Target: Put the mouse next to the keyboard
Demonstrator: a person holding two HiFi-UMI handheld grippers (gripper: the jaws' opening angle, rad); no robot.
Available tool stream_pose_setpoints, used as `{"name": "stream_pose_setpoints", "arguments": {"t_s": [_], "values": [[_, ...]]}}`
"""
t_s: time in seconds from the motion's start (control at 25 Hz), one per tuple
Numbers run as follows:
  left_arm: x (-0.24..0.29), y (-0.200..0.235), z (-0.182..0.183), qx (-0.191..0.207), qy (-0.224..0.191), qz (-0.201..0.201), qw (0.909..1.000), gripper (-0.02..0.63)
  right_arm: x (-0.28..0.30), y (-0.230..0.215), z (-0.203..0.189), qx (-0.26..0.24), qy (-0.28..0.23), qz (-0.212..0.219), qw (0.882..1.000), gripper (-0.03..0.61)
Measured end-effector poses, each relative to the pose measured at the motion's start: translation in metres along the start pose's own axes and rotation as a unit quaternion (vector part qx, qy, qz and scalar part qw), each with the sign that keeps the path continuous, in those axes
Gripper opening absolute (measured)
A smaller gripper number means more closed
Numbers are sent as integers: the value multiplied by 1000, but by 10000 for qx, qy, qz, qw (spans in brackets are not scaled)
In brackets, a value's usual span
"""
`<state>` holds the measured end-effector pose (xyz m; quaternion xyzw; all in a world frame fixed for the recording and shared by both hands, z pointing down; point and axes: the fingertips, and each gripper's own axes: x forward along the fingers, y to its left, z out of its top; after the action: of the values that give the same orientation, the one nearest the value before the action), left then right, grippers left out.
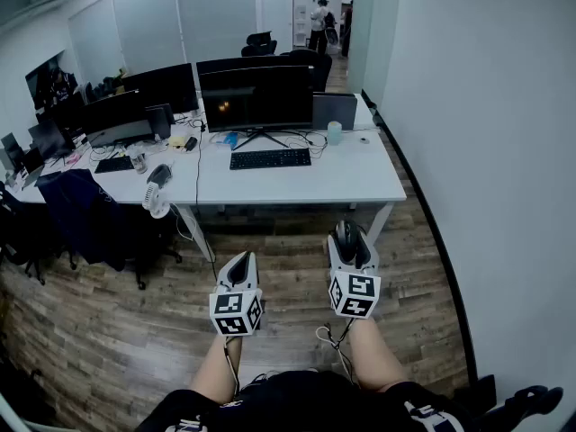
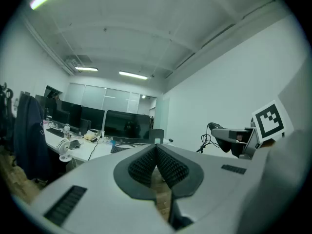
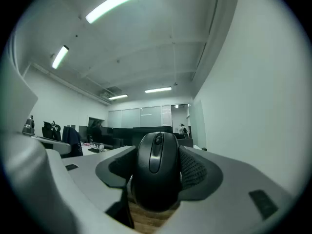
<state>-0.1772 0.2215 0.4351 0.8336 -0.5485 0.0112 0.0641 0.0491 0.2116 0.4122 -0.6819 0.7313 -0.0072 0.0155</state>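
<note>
The right gripper (image 1: 350, 244) grips the black mouse (image 3: 156, 172) between its jaws, near the person and above the wooden floor (image 1: 117, 331). The keyboard (image 1: 270, 158) lies far off on the desk (image 1: 355, 180), before a monitor (image 1: 256, 97). The left gripper (image 1: 239, 265) has its jaws closed together, empty.

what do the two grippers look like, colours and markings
Both the left gripper and right gripper are light grey shells with dark ribbed pads. Each carries a white cube with black square markers. Thin cables dangle beneath.
</note>
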Motion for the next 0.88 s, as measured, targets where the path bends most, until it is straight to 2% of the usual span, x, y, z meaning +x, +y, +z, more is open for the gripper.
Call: {"name": "stream_pose_setpoints", "arguments": {"t_s": [0.32,0.56,0.88], "values": [[-5,-30,6,145,-57,-15,9999,12,-19,-26,4,43,-1,8,10000,285],[2,-48,13,243,-74,-28,9997,12,-19,-34,5,59,-4,211,9998,287],[20,-83,12,373,-76,3,9993,12,-17,-69,6,39,-42,383,9993,285]]}}
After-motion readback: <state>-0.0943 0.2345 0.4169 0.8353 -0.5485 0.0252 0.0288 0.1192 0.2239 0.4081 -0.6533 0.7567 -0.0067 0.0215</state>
